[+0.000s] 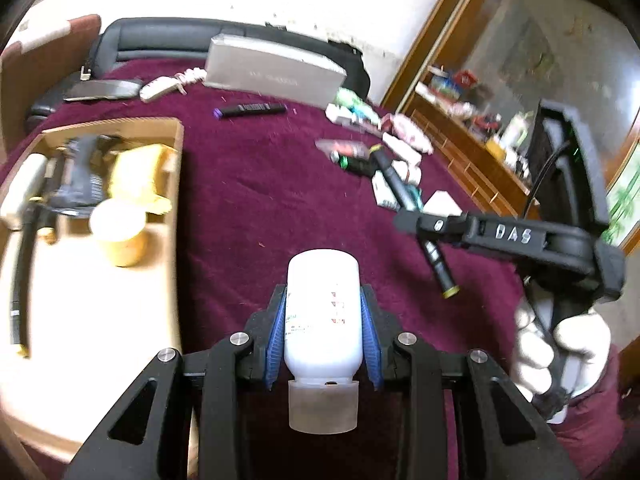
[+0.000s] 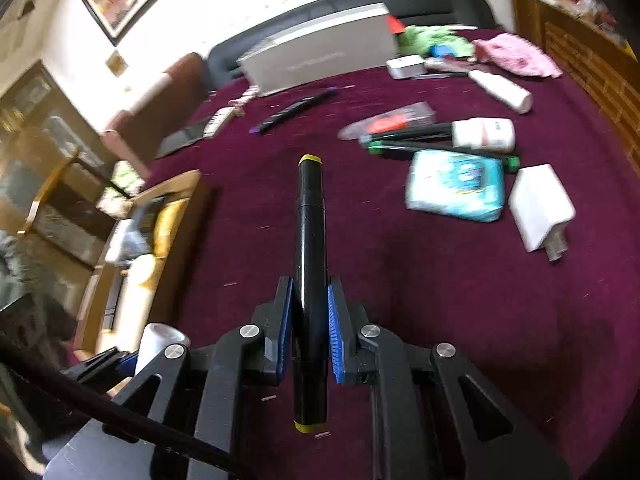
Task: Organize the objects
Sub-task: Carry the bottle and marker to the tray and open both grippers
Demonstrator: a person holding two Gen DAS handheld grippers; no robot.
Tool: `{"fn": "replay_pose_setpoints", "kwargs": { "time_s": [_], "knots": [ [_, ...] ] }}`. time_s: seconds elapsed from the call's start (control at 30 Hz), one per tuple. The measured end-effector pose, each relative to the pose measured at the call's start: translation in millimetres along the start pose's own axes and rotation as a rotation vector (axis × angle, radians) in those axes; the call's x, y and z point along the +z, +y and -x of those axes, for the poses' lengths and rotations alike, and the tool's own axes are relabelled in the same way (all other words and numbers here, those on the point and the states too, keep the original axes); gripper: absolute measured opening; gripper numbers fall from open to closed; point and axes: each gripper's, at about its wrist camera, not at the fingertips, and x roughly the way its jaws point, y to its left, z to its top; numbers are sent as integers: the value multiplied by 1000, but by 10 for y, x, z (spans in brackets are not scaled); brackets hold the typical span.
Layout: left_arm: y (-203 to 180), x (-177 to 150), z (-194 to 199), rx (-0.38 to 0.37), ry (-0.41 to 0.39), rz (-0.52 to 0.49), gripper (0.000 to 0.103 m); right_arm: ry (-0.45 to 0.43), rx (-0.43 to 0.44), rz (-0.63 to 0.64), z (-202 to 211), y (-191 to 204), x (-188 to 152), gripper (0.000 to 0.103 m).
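We hold a white bottle (image 1: 324,312) in our left gripper (image 1: 324,332), the jaws closed on its sides with the blue pads (image 1: 276,340) pressed against it and its translucent cap (image 1: 323,406) pointing back toward us. It hangs above the maroon cloth of the bench (image 1: 248,184), just right of the cardboard box (image 1: 176,184), which already contains a yellow cup (image 1: 118,236), a yellow cloth and some dark things too blurred to name. In our right gripper (image 2: 310,328) we carry a black marker with yellow ends (image 2: 310,264), the jaws shut on its middle so that it points forward, raised above the cloth. From the left wrist view this gripper sits off to the right, gripped by a white-gloved hand (image 1: 560,352). Loose on the bench farther out lie a grey flat box (image 2: 320,50), a black marker with a purple end (image 2: 296,110), a green-capped marker (image 2: 440,150), a small white jar (image 2: 482,134), a blue tissue pack (image 2: 456,186), a white charger (image 2: 540,206), a white tube (image 2: 502,90) and a pink cloth (image 2: 516,54).
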Motion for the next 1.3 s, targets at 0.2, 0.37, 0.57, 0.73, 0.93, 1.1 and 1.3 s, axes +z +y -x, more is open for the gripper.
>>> {"fn": "replay_pose_setpoints", "kwargs": {
  "time_s": [0.2, 0.37, 0.57, 0.73, 0.93, 1.1, 1.3],
  "knots": [
    [553, 112, 498, 103, -72, 65, 29, 65, 170, 0, -175, 472, -66, 14],
    [1090, 150, 547, 205, -48, 141, 29, 138, 251, -3, -504, 882, -130, 14],
    [1465, 103, 323, 272, 22, 180, 29, 226, 298, 32, -900, 1353, -234, 14],
    [1596, 99, 132, 271, 70, 203, 29, 287, 290, 70, -1212, 1602, -298, 14],
    [1651, 126, 93, 245, 61, 244, 29, 289, 253, 97, -1373, 1659, -317, 14],
    [1792, 120, 121, 169, 24, 336, 30, 269, 225, 119, -1380, 1661, -300, 14],
    [1796, 122, 321, 149, -46, 372, 36, 225, 192, 163, -1311, 1698, -343, 16]
  ]
}}
